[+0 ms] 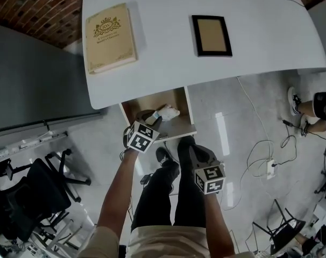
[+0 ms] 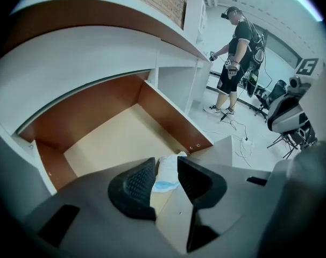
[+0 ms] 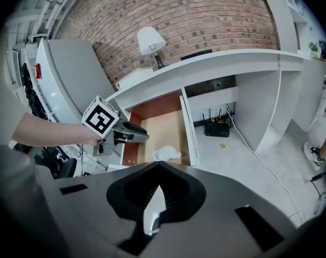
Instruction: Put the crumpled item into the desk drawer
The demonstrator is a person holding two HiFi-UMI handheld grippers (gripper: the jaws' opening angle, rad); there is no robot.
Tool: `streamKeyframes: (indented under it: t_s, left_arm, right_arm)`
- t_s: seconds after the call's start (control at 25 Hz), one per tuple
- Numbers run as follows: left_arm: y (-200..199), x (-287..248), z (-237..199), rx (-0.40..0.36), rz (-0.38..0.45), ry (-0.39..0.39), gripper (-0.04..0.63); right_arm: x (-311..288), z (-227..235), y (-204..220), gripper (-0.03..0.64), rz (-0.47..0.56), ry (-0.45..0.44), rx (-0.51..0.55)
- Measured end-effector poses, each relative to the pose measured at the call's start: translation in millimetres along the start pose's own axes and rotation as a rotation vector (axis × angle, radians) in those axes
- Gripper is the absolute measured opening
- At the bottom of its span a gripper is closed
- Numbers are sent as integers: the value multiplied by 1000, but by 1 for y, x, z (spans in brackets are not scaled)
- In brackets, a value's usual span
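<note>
Drawer (image 1: 180, 123) is standing open under bench (image 1: 168, 42); wad (image 1: 168, 112) is lying inside. Left gripper (image 2: 165, 168) fingers (image 2: 136, 184) are standing apart, gripping nothing. Right gripper (image 3: 156, 195) fingers are resting closed, empty.

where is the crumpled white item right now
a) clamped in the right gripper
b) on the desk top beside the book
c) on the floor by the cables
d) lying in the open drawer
d: the crumpled item lies on the bottom of the open drawer, and the left gripper has its jaws apart around it, not pressing on it.
</note>
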State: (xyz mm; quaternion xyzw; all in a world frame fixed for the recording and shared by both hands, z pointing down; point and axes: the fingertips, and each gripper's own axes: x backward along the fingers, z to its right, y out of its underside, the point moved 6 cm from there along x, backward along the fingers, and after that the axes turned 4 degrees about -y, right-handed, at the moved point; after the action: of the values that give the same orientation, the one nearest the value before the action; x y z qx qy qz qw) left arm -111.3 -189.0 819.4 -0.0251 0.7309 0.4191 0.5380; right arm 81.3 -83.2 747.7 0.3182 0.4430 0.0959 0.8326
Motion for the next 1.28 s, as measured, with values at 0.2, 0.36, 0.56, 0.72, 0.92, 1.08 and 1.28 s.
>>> streamKeyframes:
  t_s: [0.2, 0.36, 0.56, 0.72, 0.92, 1.08, 1.28]
  left_arm:
    - [-2, 35, 8, 1, 26, -26, 140]
    - [-7, 73, 20, -5, 57, -61, 138]
    - [-12, 120, 36, 70, 92, -81, 138]
    - [-24, 156, 50, 122, 130, -94, 138]
    - [-31, 203, 65, 159, 164, -118, 138]
    - [-33, 239, 78, 196, 187, -133, 138]
    - [-34, 275, 88, 254, 209, -150, 138]
  right_arm:
    - [18, -16, -8, 25, 17, 38, -7]
    - [38, -26, -11, 25, 33, 73, -44]
    - [64, -48, -25, 25, 52, 63, -30]
    - [84, -66, -47, 25, 69, 51, 4]
    - [100, -95, -68, 25, 62, 12, 61]
    - [107, -107, -70, 25, 41, 2, 109]
    - [113, -122, -79, 25, 32, -23, 131]
